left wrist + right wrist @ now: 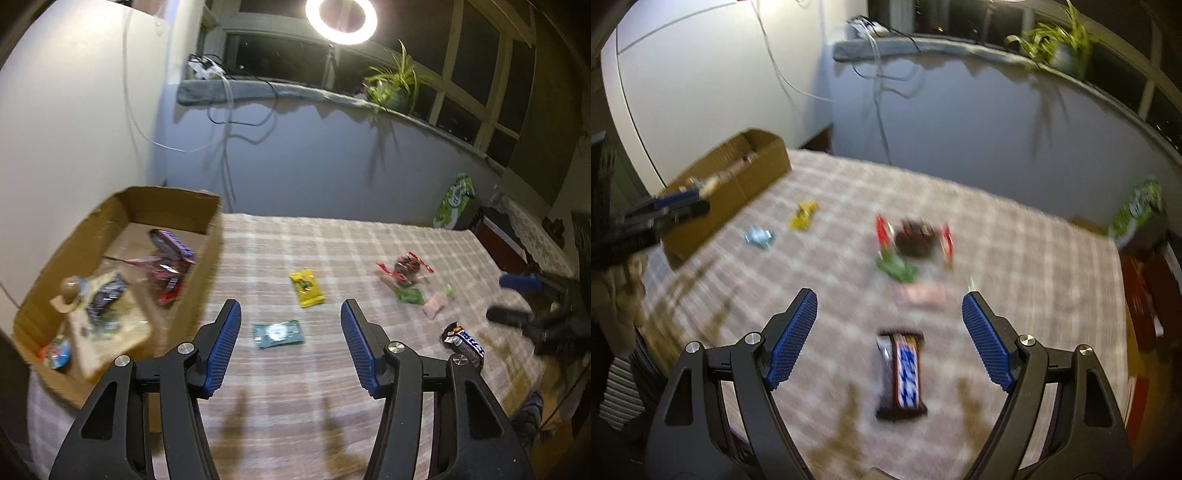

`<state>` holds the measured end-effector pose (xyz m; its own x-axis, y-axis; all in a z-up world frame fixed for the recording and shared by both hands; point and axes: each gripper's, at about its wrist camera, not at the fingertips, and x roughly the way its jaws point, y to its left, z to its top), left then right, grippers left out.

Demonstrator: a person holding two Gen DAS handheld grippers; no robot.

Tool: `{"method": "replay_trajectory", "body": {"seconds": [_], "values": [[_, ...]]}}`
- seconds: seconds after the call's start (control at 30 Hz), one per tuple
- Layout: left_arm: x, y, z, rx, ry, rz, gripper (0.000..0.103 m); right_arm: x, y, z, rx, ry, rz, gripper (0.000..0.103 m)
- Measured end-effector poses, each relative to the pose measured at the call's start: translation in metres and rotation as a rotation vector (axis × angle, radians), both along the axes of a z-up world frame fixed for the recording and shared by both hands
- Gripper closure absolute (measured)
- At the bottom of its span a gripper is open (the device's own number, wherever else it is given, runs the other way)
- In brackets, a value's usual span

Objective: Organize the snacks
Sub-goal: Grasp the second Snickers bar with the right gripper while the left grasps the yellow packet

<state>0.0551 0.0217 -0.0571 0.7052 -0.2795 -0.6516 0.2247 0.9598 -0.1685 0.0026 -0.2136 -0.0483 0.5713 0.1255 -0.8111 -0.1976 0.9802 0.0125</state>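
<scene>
A cardboard box [173, 212] at the table's left holds several snack packets. On the checked cloth lie a teal packet [279, 333], a yellow packet [306, 289], a red-and-dark bag [404, 267], green and pink packets beside it, and a chocolate bar [466, 343]. My left gripper [290, 314] hangs open above the teal packet, nothing between its fingers. My right gripper [890, 306] is open over the chocolate bar [903, 373], which lies on the cloth between its fingers without touching them. In the right wrist view the left gripper [670, 206] shows in front of the box [738, 184]; the picture is blurred.
A wall and a windowsill with cables, a ring light [341, 18] and a potted plant [397, 86] stand behind the table. A green carton [456, 201] sits at the far right corner. Dark furniture lies beyond the right edge.
</scene>
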Motion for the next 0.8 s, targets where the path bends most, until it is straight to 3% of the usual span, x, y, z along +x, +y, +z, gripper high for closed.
{"method": "replay_trajectory", "body": {"seconds": [0.3, 0.5, 0.8], "values": [[0.034, -0.035, -0.028, 0.012, 0.083, -0.020, 0.058, -0.027, -0.015, -0.048, -0.040, 0.039, -0.079, 0.020], [0.063, -0.048, -0.047, 0.048, 0.123, 0.007, 0.065, -0.025, -0.020, -0.059, -0.041, 0.033, -0.098, 0.020], [0.087, -0.063, -0.065, 0.091, 0.167, 0.021, 0.066, -0.026, -0.020, -0.076, -0.046, 0.054, -0.091, 0.027]]}}
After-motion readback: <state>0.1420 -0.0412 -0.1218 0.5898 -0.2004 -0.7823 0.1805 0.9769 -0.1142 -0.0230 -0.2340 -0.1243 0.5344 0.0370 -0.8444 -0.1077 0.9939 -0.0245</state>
